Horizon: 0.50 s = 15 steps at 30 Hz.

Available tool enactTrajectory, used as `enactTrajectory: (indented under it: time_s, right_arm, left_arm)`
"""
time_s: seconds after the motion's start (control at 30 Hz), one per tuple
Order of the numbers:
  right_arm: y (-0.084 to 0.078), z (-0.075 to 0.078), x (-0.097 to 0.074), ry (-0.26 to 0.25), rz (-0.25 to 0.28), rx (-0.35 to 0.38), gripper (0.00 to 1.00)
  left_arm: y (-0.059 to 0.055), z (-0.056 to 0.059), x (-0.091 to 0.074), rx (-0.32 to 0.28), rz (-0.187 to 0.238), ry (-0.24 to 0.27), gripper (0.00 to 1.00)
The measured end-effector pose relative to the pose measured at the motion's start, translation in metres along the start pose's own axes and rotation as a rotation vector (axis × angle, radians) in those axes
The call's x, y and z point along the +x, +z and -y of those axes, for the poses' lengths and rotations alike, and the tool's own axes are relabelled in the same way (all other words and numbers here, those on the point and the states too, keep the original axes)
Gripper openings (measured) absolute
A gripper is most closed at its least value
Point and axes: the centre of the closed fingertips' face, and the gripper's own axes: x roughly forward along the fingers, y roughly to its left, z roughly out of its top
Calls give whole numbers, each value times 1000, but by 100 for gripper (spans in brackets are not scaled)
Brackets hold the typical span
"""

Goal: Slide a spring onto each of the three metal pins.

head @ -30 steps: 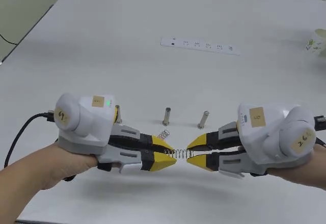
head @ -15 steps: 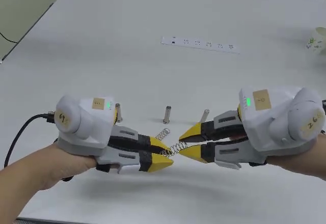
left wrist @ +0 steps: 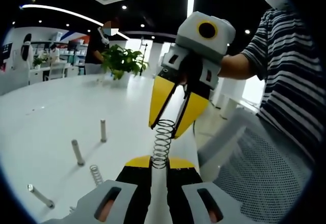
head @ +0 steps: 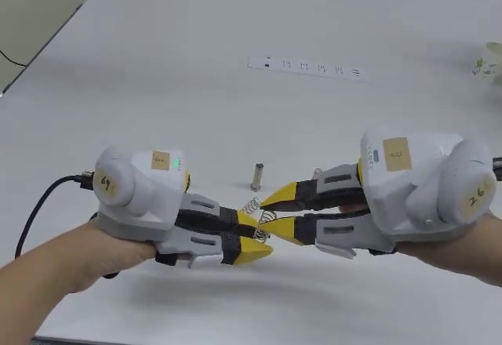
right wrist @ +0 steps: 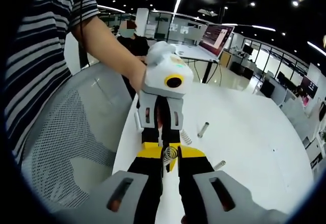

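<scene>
The left gripper [left wrist: 161, 164] had its yellow-tipped fingers [left wrist: 136, 163] clenched on one end of a spring [left wrist: 162, 145], a thin steel coil held in the air at lower centre of the frame. The right gripper [right wrist: 170, 157] straddled the coil's far end with its wedge-shaped fingers [left wrist: 162, 99]. Whether they pinched it or merely flanked it could not be told. This looked like a hand-over or re-grip before threading, as the three pins [left wrist: 103, 131] looked bare. Next, the coil's open end would need lining up over a pin top, along its axis. The pins were slim metal posts standing on the smooth white bench [head: 196, 47]. A loose spring [head: 251, 205] lay near them.
</scene>
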Motion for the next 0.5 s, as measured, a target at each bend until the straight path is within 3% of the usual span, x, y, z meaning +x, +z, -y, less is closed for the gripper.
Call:
enactTrajectory:
  time_s: [0.5]
  right_arm:
    - [7, 0, 4, -19, 8, -61, 7]
  left_arm:
    - [3, -1, -2, 2, 0, 5, 2]
